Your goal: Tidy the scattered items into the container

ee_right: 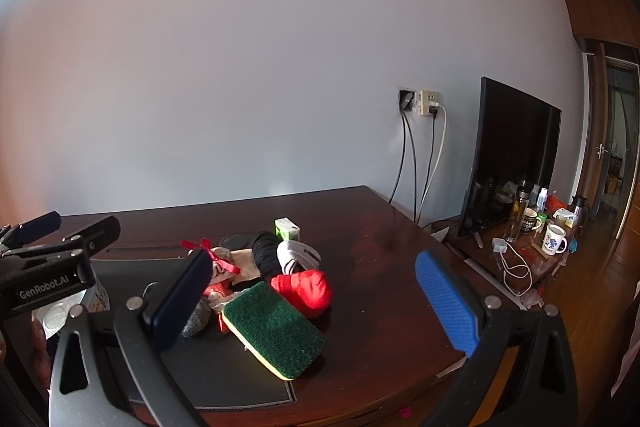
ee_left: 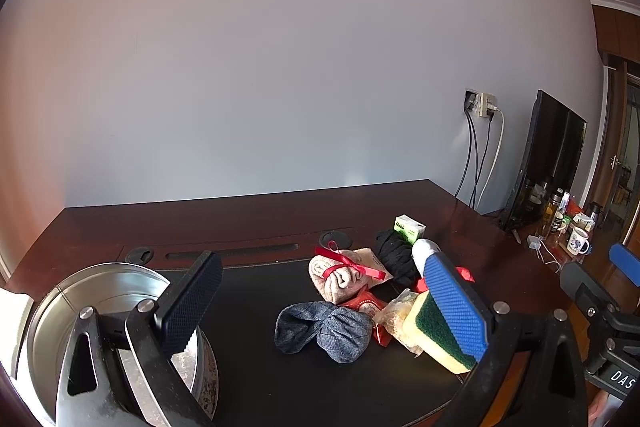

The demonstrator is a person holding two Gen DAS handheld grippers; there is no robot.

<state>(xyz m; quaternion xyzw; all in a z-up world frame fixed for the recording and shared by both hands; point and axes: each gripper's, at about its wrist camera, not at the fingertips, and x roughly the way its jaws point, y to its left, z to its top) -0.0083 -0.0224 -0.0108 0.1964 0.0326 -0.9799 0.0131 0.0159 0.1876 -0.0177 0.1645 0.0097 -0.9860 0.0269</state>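
both tongs, left gripper (ee_left: 320,307) and right gripper (ee_right: 316,301), gape empty; sponge (ee_right: 274,329) partly hides red packet (ee_left: 366,305).

Sitting on the desk (ee_right: 380,235): one metal pot (ee_left: 80,291), one green-yellow sponge (ee_right: 276,327), one small green box (ee_right: 287,229), five rolled socks (beige with ribbon (ee_left: 340,277), black (ee_left: 396,259), white-grey (ee_right: 296,255), red (ee_right: 306,287), blue-grey (ee_left: 324,331)), two snack packets (ee_left: 394,315).

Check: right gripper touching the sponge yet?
Apart. The right wrist view shows the right gripper open, raised above the desk; the sponge lies flat between its fingers, clear of both.
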